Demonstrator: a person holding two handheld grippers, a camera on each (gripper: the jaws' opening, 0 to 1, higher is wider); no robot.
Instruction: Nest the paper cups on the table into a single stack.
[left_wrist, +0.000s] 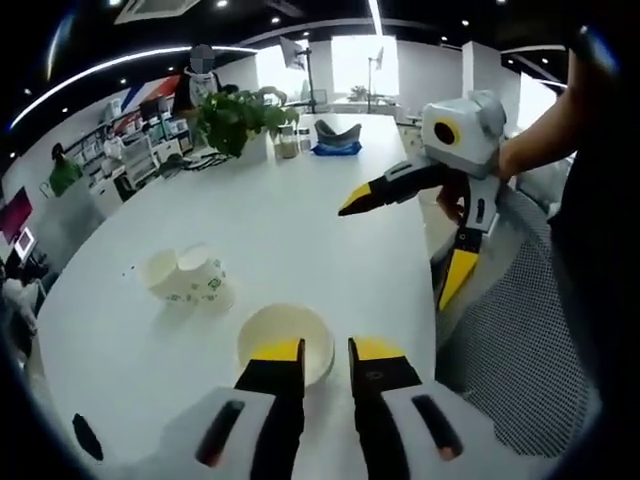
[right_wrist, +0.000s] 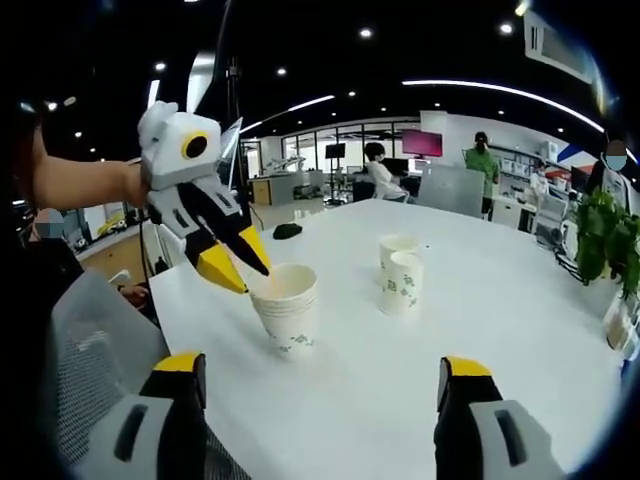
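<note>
So we grip the nested paper cup stack (right_wrist: 287, 305) rim with our left gripper (right_wrist: 235, 262), right gripper (right_wrist: 325, 385) fingers wide and empty, two paper cups (right_wrist: 400, 273) on the bench (right_wrist: 480, 340) unstacked.

White table (right_wrist: 480, 330) carries stack of paper cups (right_wrist: 287, 305) near its edge; two more cups (right_wrist: 400, 272) standing farther in, touching; potted plant (left_wrist: 237, 120) and blue item (left_wrist: 336, 140) at far end.
</note>
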